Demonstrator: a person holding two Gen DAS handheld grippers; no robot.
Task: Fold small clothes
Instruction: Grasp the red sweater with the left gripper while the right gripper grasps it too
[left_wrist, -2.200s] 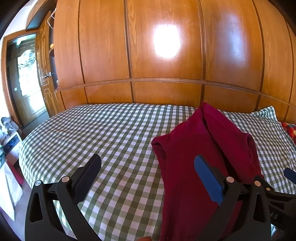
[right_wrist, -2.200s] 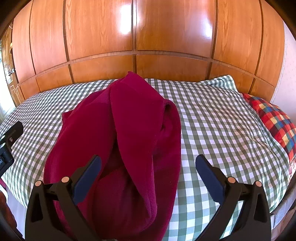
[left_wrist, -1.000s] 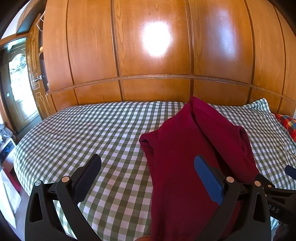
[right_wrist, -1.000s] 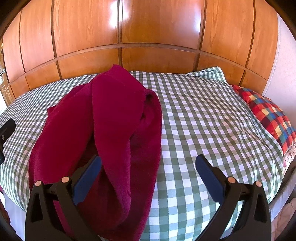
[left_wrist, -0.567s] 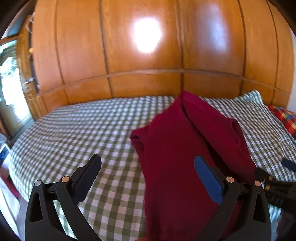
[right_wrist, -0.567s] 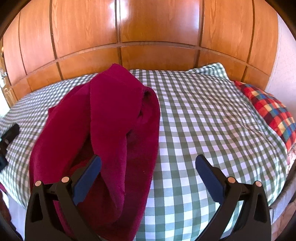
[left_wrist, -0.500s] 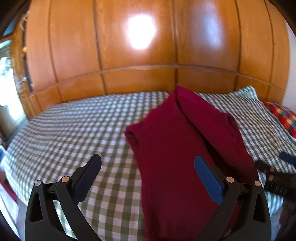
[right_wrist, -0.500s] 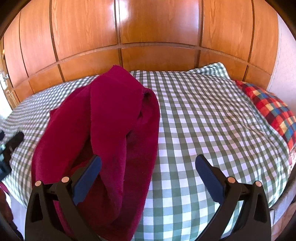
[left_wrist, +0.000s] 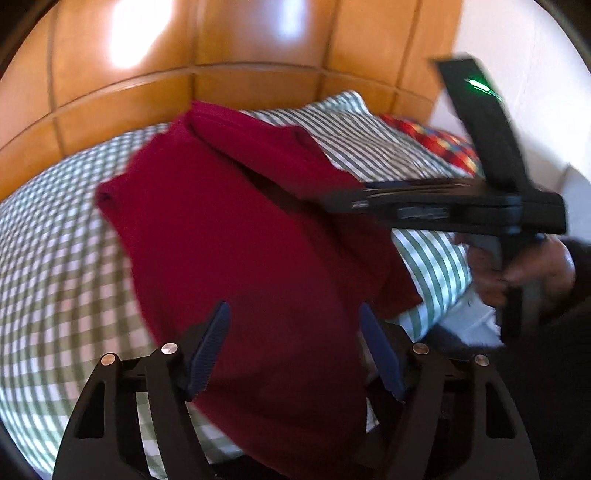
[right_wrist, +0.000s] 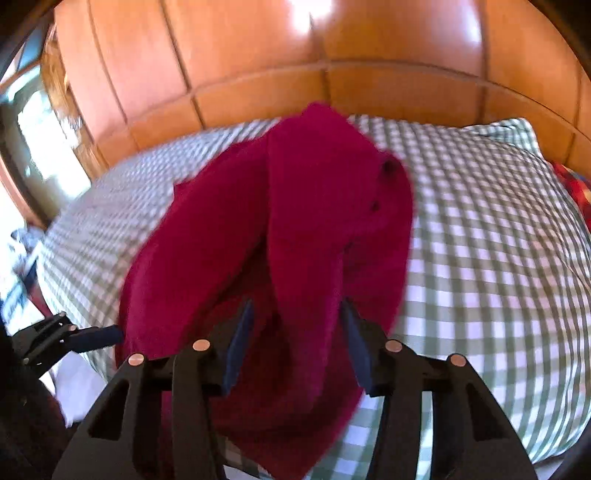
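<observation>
On the green-checked bed (right_wrist: 498, 258), our crumpled dark red garment (right_wrist: 295, 229) runs lengthwise away from us, its near end between both grippers. The left gripper (left_wrist: 295, 350) and right gripper (right_wrist: 295, 332) have just been closing, not yet gripping.

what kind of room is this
Most likely a bedroom: a bed under a green-and-white checked cover, a matching checked pillow against glossy wooden wall panelling, and a dark red garment lying on the bed.
</observation>
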